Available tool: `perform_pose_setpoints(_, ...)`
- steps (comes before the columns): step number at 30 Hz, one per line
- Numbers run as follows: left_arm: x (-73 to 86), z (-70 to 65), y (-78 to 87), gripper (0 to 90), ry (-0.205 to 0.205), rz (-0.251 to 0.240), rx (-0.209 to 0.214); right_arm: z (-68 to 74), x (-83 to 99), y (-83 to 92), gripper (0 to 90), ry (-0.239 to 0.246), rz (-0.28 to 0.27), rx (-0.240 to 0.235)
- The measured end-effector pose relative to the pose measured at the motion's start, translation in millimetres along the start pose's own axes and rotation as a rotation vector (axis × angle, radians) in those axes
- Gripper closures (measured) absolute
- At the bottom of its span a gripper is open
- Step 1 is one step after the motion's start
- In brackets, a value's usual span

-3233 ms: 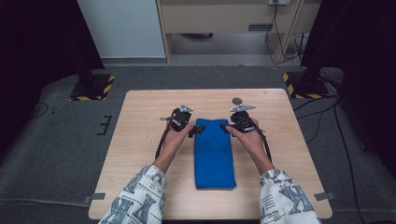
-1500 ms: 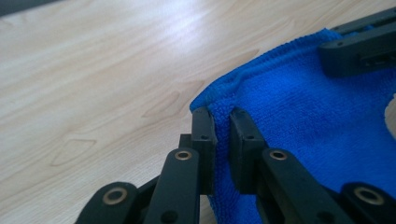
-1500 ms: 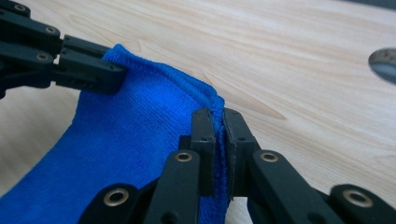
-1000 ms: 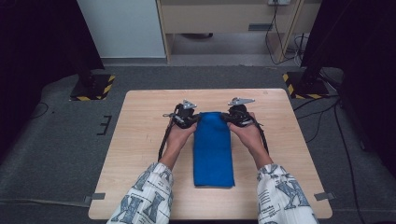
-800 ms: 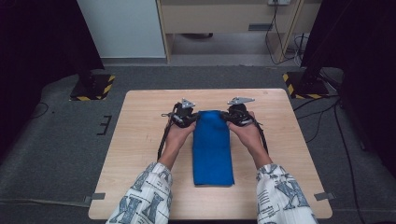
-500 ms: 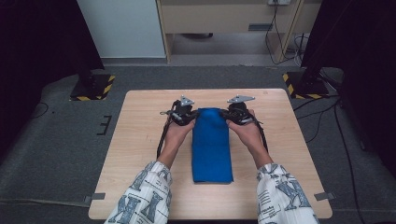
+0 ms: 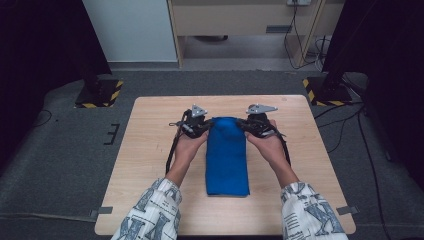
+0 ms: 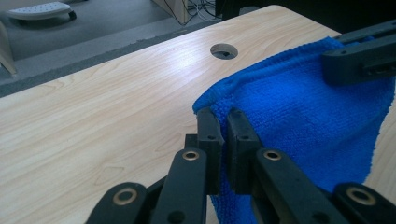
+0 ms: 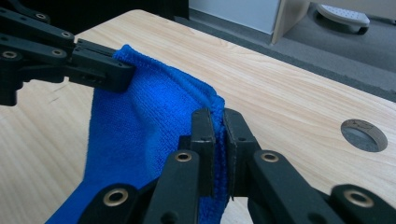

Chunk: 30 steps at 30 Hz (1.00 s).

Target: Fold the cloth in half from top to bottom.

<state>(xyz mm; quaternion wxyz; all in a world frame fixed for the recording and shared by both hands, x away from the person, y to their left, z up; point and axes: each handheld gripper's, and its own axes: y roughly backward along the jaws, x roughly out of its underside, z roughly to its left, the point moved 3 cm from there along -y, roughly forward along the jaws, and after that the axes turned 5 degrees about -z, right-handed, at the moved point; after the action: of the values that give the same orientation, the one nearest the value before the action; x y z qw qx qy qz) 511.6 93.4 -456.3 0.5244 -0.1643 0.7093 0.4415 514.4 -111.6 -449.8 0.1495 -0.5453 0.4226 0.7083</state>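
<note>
High view: my left gripper (image 7: 204, 125) and right gripper (image 7: 246, 123) have drawn closer together since three seconds ago and lifted the blue towel's (image 7: 227, 160) far edge off the desk (image 7: 150, 150), so the fold toward me looks under way. Both grippers are clamped on the far corners, forearms reaching forward, the towel's near end flat at mid-desk.

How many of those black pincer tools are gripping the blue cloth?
2. The left gripper pinches the far left corner of the blue cloth; the right gripper pinches its far right corner. Both are shut on its edge, lifting that end off the table.
</note>
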Motion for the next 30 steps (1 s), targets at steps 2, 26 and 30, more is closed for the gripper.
perform_pose_setpoints(2,4.1,-3.8,3.7,85.3,-0.009,-0.001,0.004,3.2,3.2,3.8,84.3,0.002,-0.004,-0.003)
perform_pose_setpoints(26,26.5,-25.2,35.0,84.1,-0.034,-0.04,0.087,24.1,37.0,32.7,83.7,0.015,-0.027,-0.062)
perform_pose_setpoints(30,29.8,-28.8,38.3,84.0,-0.053,-0.035,0.092,25.9,41.5,37.6,83.7,0.013,-0.025,-0.076)
